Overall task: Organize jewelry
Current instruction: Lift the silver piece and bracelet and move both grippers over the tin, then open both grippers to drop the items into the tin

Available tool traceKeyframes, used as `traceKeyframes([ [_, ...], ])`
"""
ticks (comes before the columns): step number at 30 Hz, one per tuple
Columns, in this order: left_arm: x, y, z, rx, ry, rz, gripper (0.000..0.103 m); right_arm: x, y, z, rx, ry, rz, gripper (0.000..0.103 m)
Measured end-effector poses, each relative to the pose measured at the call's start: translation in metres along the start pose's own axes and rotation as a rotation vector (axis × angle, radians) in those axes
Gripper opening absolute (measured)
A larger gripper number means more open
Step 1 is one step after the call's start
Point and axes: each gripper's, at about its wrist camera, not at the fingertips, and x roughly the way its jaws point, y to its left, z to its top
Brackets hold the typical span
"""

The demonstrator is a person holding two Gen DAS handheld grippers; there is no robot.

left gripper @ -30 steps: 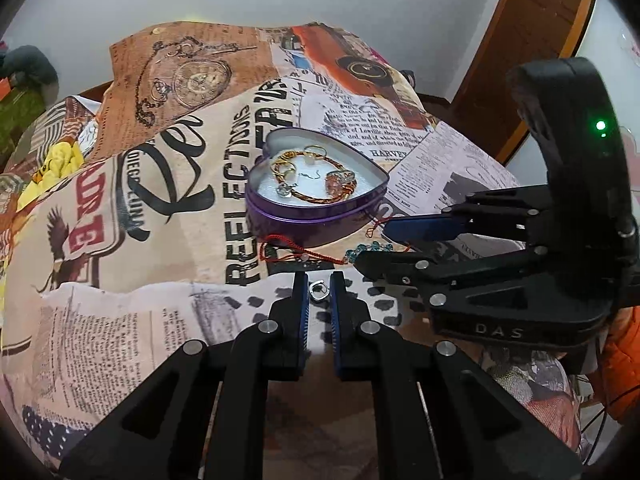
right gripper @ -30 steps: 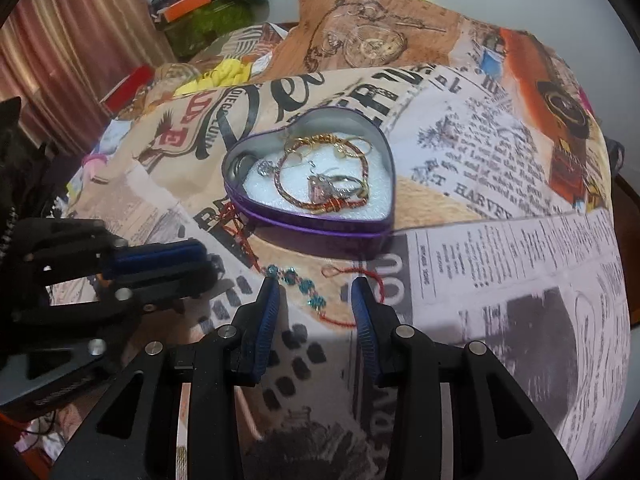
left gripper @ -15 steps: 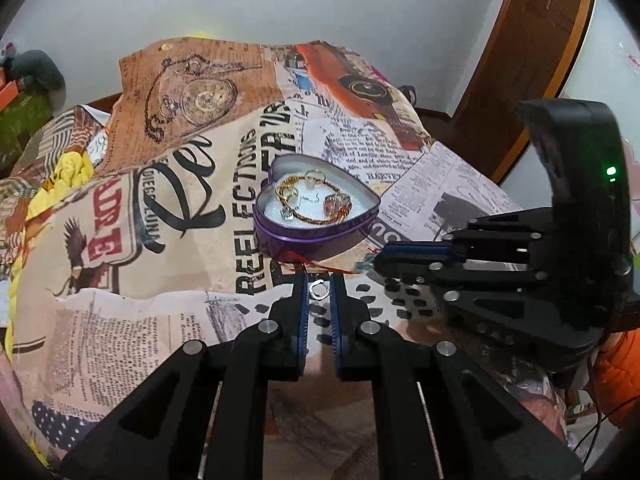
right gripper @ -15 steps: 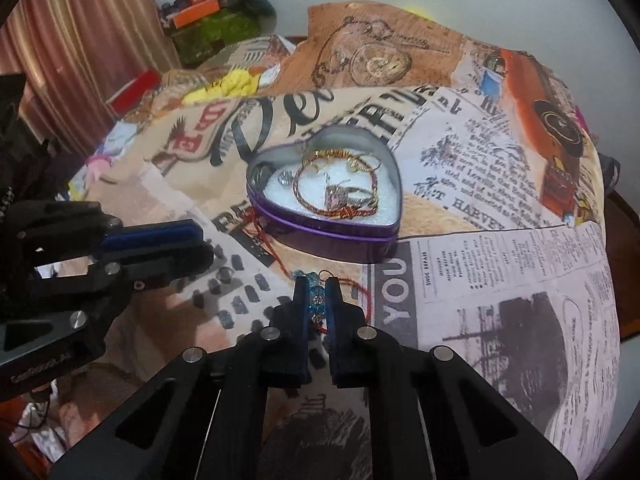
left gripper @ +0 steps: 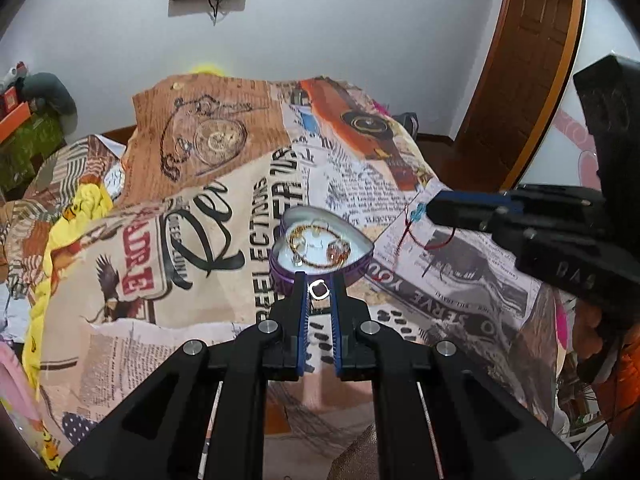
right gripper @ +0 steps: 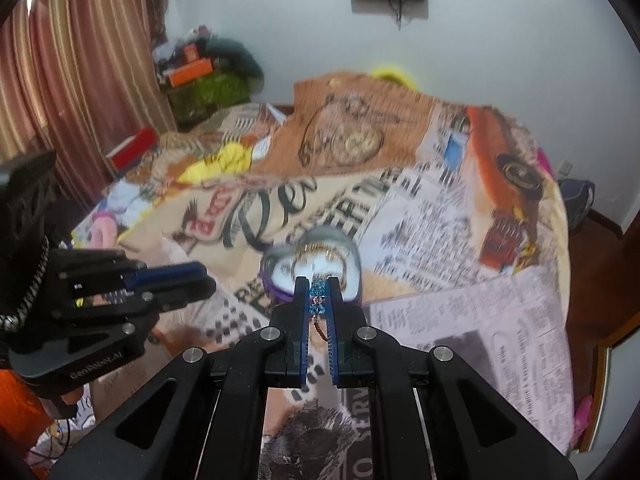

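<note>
Left tongs pinch a small ring; right tongs grip a blue-beaded red cord bracelet, blurred. Heart tin lies on the bed at twelve o'clock, partly hidden.

Newsprint-patterned bedspread under purple heart-shaped tin

Bedspread bare and passable around heart tin. Right gripper crowds the tin's right side; left gripper flanks its left.
</note>
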Motion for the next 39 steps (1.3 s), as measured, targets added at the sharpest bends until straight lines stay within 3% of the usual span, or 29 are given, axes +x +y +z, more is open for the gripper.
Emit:
traceKeyframes([
  [9,-0.006,0.001,0.014,0.012,-0.046,-0.001,0.009,-0.016,-0.004,0.021,0.017,-0.087,-0.026,0.007],
  [19,0.013,0.008,0.026,0.02,-0.048,0.004,0.009,-0.005,-0.006,0.038,0.03,-0.125,-0.024,0.007],
  [39,0.082,0.019,0.017,0.005,0.067,-0.033,0.009,0.091,-0.019,0.011,0.066,0.103,0.048,0.007],
])
